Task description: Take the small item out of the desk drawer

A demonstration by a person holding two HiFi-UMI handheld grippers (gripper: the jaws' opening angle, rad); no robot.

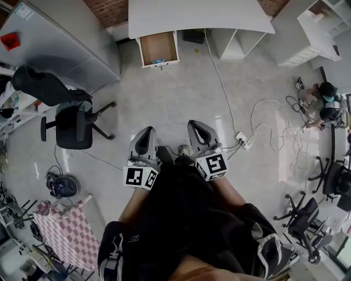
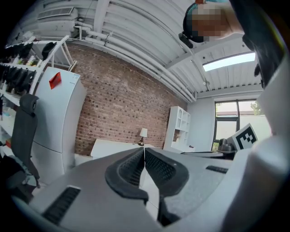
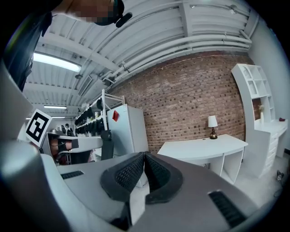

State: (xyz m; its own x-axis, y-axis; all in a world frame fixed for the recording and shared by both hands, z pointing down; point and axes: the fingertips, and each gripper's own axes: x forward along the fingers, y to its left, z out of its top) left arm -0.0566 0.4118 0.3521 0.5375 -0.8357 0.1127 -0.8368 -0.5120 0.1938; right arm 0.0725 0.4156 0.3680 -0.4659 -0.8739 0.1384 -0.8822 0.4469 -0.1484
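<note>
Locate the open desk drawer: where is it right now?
In the head view the drawer sits top centre-left, pulled out at the left end of the white desk, a small blue item near its front edge.

The room was brightly and evenly lit from overhead. In the left gripper view a ceiling light strip (image 2: 229, 62) glowed nearly blown out at two o'clock, and a window (image 2: 226, 118) at three o'clock added daylight. In the right gripper view another ceiling strip (image 3: 56, 62) shone at ten o'clock. In the head view the pale floor (image 1: 181, 99) carried a soft sheen near the centre, and the office chair (image 1: 74, 123) at nine o'clock threw only a faint shadow. Both gripper views bowed strongly and fell to black at the corners, while the head view bent straight lines at its edges. The left gripper (image 2: 144, 149) and right gripper (image 3: 144, 156), closest to the lenses, looked slightly soft.
</note>
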